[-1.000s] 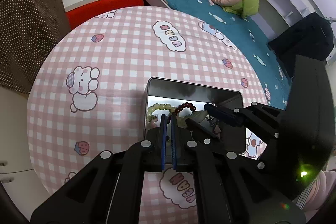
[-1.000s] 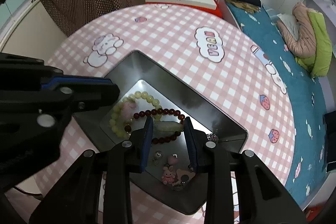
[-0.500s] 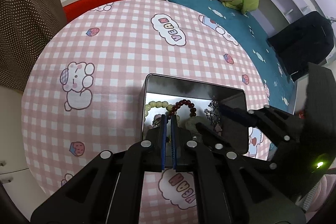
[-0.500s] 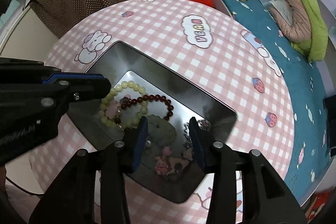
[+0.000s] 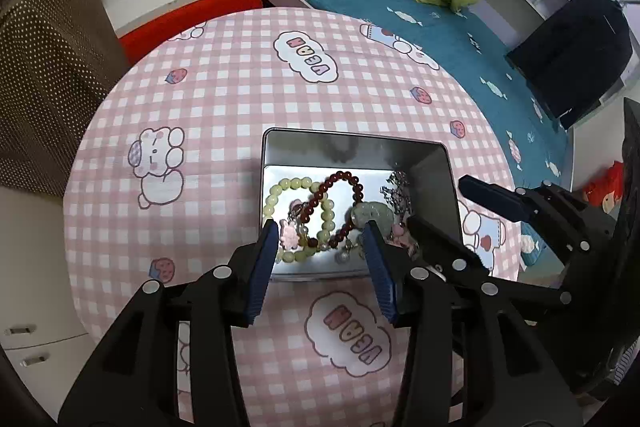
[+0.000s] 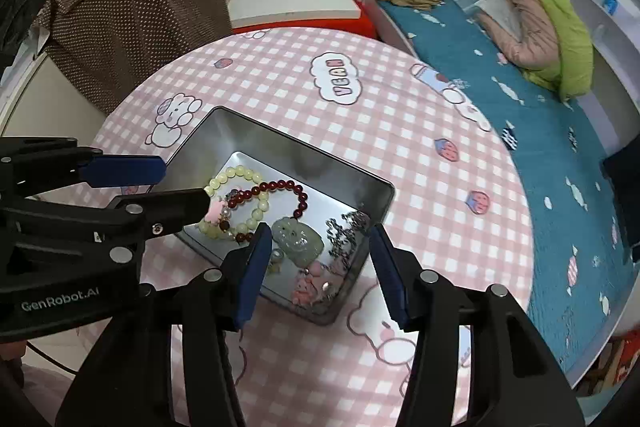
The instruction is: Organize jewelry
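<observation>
1. Left gripper (image 5: 322,227): jaws wide apart, holding nothing. Tips sit over the near rim of the metal tin (image 5: 450,183), one blue pad at the tin's near-left corner, the other above its middle.
2. Between the left tips: pale green bead bracelet (image 5: 298,185) and dark red bead bracelet (image 5: 344,179), overlapping, both lying flat on the tin floor just ahead of the tips. Small pink charm (image 5: 289,233) right beside the left-hand pad.
3. Jade pendant (image 5: 372,213) lies in the tin just inside the right-hand pad of the left gripper; touching or not, cannot tell.
4. Right gripper (image 6: 318,237): jaws spread wide, empty. Tips hover at the tin's near edge; contact with the rim unclear.
5. Between the right tips: the jade pendant (image 6: 298,237) nearest the left-hand pad, silver chain piece (image 6: 344,227) toward the right-hand pad, pink charms (image 6: 308,281) closer in, near the tin's near wall.
6. Red bracelet (image 6: 280,187) and green bracelet (image 6: 236,173) lie further left in the tin (image 6: 280,143), partly under the left gripper (image 6: 184,185) in the right wrist view.
7. In the left wrist view the right gripper (image 5: 444,205) comes in from the right over the tin's right side.
8. Tin sits on a round table with pink checked cloth (image 5: 240,87). Beyond: bed with teal sheet (image 6: 500,67), brown dotted garment (image 6: 132,15).
</observation>
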Demonstrator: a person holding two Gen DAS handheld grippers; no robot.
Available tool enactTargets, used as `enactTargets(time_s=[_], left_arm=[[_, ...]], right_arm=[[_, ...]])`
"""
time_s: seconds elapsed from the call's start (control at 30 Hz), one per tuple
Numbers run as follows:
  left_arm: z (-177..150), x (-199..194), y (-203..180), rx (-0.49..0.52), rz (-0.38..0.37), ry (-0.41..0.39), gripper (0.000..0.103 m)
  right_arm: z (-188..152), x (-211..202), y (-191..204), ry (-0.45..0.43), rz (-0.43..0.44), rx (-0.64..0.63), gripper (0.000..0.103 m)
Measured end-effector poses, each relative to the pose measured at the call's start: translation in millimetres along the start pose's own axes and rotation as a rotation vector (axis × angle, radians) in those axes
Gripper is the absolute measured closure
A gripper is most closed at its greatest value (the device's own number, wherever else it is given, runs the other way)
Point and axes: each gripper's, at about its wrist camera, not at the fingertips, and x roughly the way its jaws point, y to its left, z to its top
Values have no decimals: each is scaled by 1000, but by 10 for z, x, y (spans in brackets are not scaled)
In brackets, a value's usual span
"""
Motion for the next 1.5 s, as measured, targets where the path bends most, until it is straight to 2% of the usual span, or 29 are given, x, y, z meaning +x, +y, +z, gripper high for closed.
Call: enactTargets(time_s=[0.03, 0.17, 0.23, 0.53, 0.7, 1.1, 1.37, 1.5], left_arm=[[-21, -25, -9, 3, 2, -1, 52], [-104, -148, -49, 29, 4, -19, 50], [-146, -214, -79, 43, 7, -32, 41], [-438, -637, -208, 122, -7, -107, 35], [-560, -901, -311, 151, 0, -157, 30], [-791, -1570, -569, 152, 57, -319, 30], [-1102, -2089, -770, 116, 81, -424, 30], [-1293, -2322, -848, 116, 97, -472, 30]], right_arm=[[-21, -36, -7, -6, -3, 14, 54], [-110, -172, -7, -25, -17, 50, 54], [-165, -258, 12, -38, -32, 63, 54], [-446, -733, 167, -103, -86, 126, 54], [-551, -987, 222, -145, -87, 160, 54], [-793, -1688, 148, -309, -91, 185, 54], [-990, -2256, 210, -445, -142, 192, 54], [-1146, -2480, 272, -486, -142, 202, 54]])
